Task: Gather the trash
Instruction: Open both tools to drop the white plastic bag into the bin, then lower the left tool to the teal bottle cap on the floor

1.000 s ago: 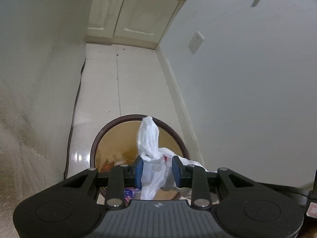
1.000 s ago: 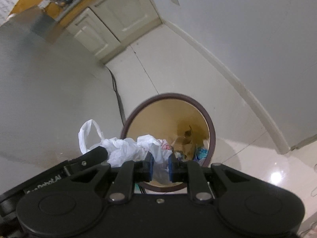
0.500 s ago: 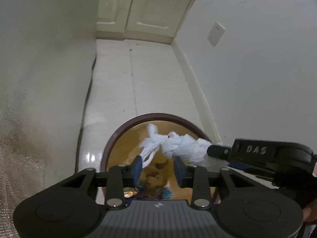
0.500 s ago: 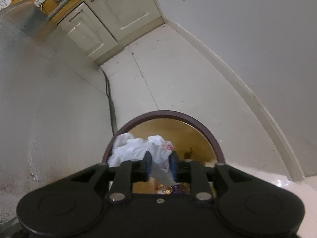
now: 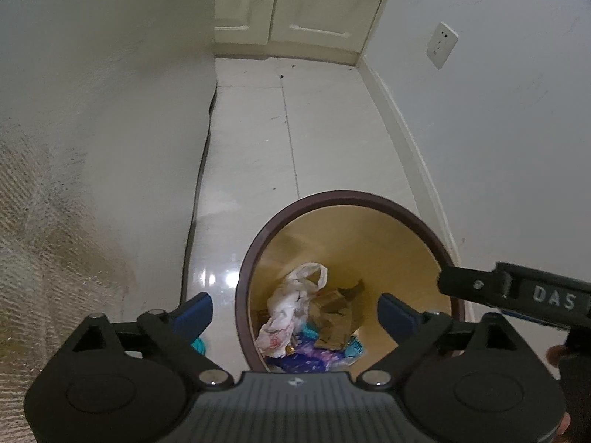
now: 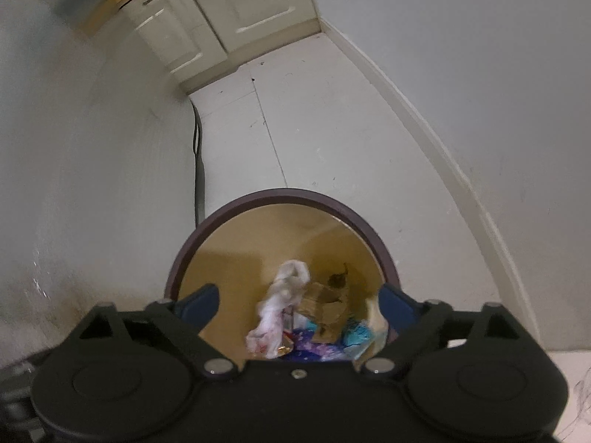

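White crumpled plastic bag [image 5: 286,308] now lies inside the round brown-rimmed bin [image 5: 332,196] on cardboard scraps, both left gripper [image 5: 295,312] and right gripper [image 6: 301,304] jaws just opened, empty above it; drop looks done.

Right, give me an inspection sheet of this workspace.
Surface: glossy pale floor tiles, specks.
Job's things: white plastic bag lies in the brown-rimmed bin on cardboard scraps and wrappers.
Clutter: teal item beside the bin.
Grippers: left gripper and right gripper open above the bin, jaws just opened, nothing between them.
Cables: dark cable along the wall.
Surroundings: cream cabinets, wall socket.
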Tool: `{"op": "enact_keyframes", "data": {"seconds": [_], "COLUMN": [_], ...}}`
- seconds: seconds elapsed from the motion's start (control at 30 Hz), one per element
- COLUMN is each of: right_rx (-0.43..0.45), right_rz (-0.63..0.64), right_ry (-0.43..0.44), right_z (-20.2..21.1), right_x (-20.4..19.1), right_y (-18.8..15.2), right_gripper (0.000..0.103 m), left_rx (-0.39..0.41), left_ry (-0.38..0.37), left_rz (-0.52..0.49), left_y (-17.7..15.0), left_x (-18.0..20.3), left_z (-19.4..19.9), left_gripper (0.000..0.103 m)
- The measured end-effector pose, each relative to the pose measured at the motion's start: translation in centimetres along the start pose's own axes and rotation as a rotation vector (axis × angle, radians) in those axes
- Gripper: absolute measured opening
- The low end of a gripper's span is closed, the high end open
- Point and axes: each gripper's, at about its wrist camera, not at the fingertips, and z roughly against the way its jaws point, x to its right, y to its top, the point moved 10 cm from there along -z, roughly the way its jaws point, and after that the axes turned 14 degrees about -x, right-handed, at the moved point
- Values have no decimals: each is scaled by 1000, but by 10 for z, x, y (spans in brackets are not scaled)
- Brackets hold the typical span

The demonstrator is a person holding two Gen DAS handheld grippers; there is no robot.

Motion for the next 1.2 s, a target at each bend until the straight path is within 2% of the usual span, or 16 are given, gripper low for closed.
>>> {"op": "enact_keyframes", "data": {"seconds": [0.13, 0.47, 0.77, 0.93, 1.2], "right_rx": [1, 8, 26, 18, -24], "right_rz": [27, 83, 85, 76, 47], "right_ry": [-22, -111, -121, -112, -73], "right_z": [5, 21, 37, 36, 24], "right_x": [2, 13, 22, 28, 39], "right_y": [-2, -13, -26, -30, -32], "right_gripper": [101, 103, 103, 103, 103], "left_rx": [-15, -49, -60, -120, -285], "left_ry": [27, 61, 125, 179, 248], "left_rz": [13, 9, 14, 39, 3], "left_y": [-3, -12, -27, -39, -50], "left_x": [-7, -14, -35, -61, -75], "left_z": [0, 13, 21, -2, -77], "left_gripper": [103, 103, 103, 103, 103]}}
